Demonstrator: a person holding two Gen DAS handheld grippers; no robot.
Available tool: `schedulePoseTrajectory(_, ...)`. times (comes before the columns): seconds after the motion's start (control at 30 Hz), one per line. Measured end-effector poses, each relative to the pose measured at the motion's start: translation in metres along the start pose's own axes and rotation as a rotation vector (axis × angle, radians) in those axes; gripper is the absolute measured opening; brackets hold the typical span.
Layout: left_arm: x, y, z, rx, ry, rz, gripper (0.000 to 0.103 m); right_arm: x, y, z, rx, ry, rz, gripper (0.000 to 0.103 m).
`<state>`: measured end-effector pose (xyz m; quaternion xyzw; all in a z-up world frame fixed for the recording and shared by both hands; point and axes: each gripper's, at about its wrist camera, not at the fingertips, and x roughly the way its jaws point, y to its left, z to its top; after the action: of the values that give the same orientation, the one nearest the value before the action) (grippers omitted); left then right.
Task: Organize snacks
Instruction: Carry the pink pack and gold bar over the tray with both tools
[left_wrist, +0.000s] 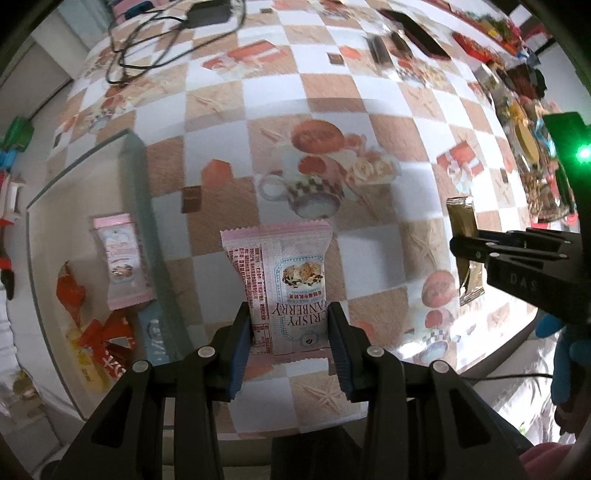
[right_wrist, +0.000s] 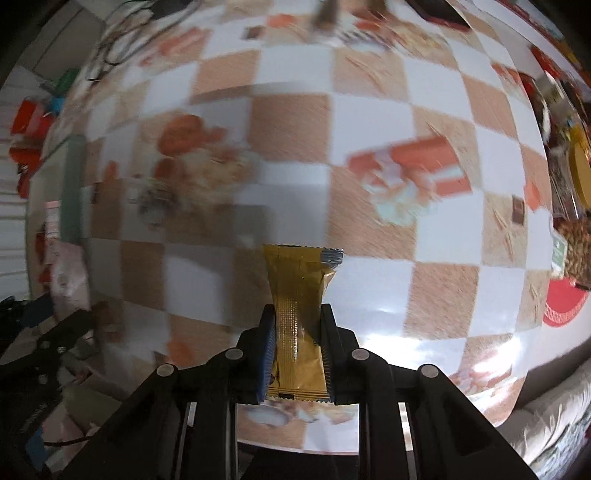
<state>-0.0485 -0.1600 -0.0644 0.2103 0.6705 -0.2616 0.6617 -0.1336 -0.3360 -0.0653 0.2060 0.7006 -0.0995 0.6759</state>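
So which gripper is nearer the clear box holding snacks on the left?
Left. The left gripper, holding a pink packet, is beside the clear box; the right gripper is farther right.

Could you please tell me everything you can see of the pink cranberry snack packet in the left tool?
The pink cranberry packet is a flat, glossy pillow wrapper with crimped zigzag ends, printed with "CRISPY CRANBERRY", a picture of the snack and red small print. It looks sealed and uncrumpled. The left tool is shut on its lower part, one pad on each long edge, so it hangs lifted above the checkered tablecloth, beside the tray that already holds a similar pink packet.
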Motion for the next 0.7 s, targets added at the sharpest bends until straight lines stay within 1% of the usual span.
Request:
schedulePoseTrajectory(0.13, -0.011, 0.022, -0.002, -0.054, -0.037, 0.004, 0.043, -0.018, 0.037, 0.014, -0.075, -0.033, 0.02, 0.024)
schedulePoseTrajectory(0.3, -0.02, 0.062, -0.009, -0.161, -0.073, 0.014, 0.043, -0.032, 0.086, 0.028, -0.171, -0.059, 0.043, 0.024)
schedulePoseTrajectory(0.33, -0.021, 0.072, -0.011, -0.182, -0.079, 0.02, 0.043, -0.027, 0.089, 0.029, -0.188, -0.062, 0.046, 0.024)
schedulePoseTrajectory(0.53, -0.025, 0.125, -0.028, -0.293, -0.09, 0.047, 0.043, -0.022, 0.14, 0.033, -0.299, -0.07, 0.074, 0.024)
schedulePoseTrajectory(0.7, -0.025, 0.157, -0.043, -0.368, -0.086, 0.058, 0.043, -0.017, 0.176, 0.039, -0.37, -0.065, 0.091, 0.024)
